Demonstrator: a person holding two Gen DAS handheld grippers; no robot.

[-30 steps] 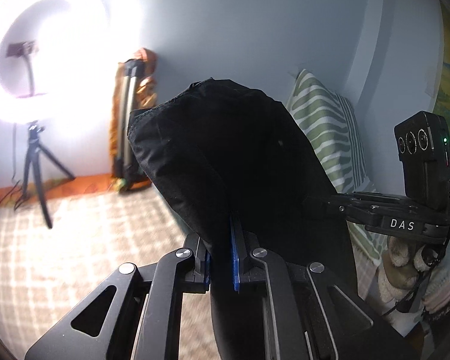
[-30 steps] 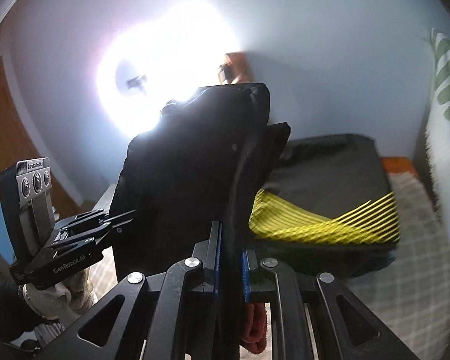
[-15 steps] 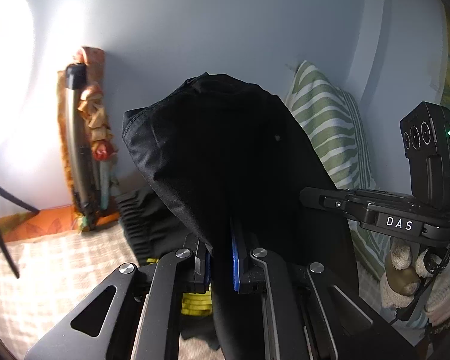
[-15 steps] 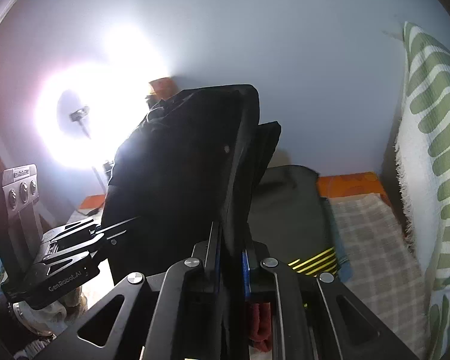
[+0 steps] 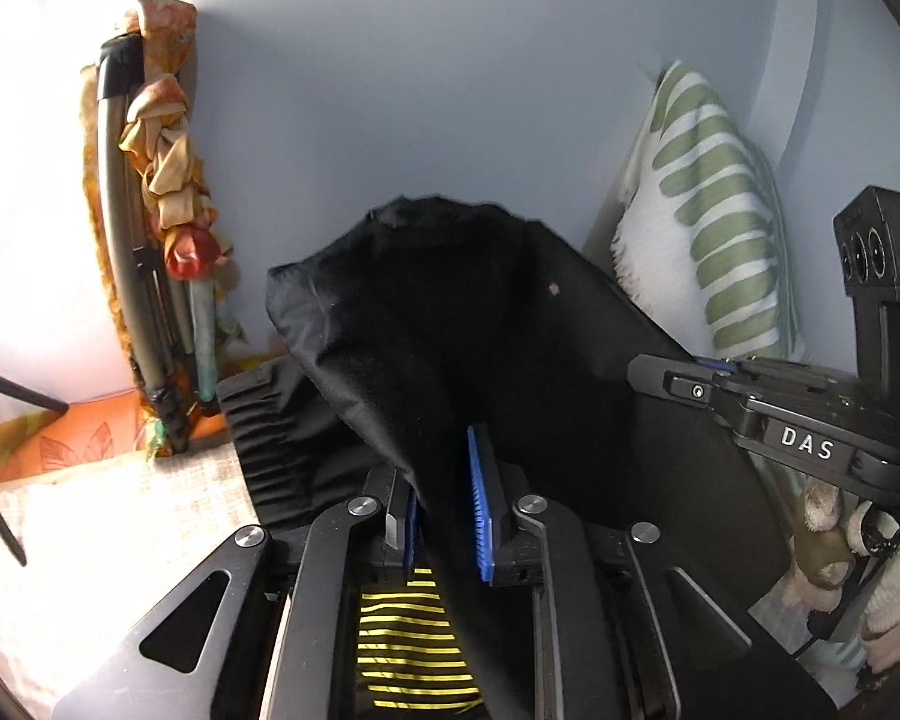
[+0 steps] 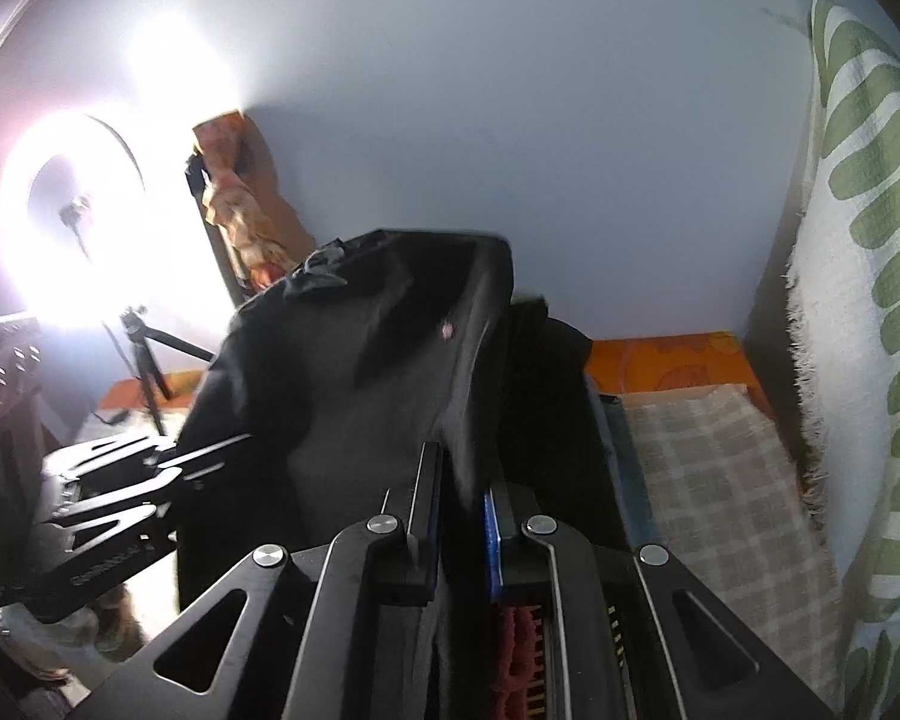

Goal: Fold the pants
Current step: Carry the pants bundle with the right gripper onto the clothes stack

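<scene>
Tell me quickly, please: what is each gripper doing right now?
Left gripper: jaws opening, black pants between them.
Right gripper: jaws opening, the same pants between them.

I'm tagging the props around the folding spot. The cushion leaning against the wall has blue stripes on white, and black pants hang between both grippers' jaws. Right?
Not quite: the cushion's stripes are green on white, not blue, as both wrist views show. The rest holds: black pants hang between the jaws of the left gripper and the right gripper, which are both opening.

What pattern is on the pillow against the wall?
White with green stripes; the pillow shows best in the right wrist view.
</scene>
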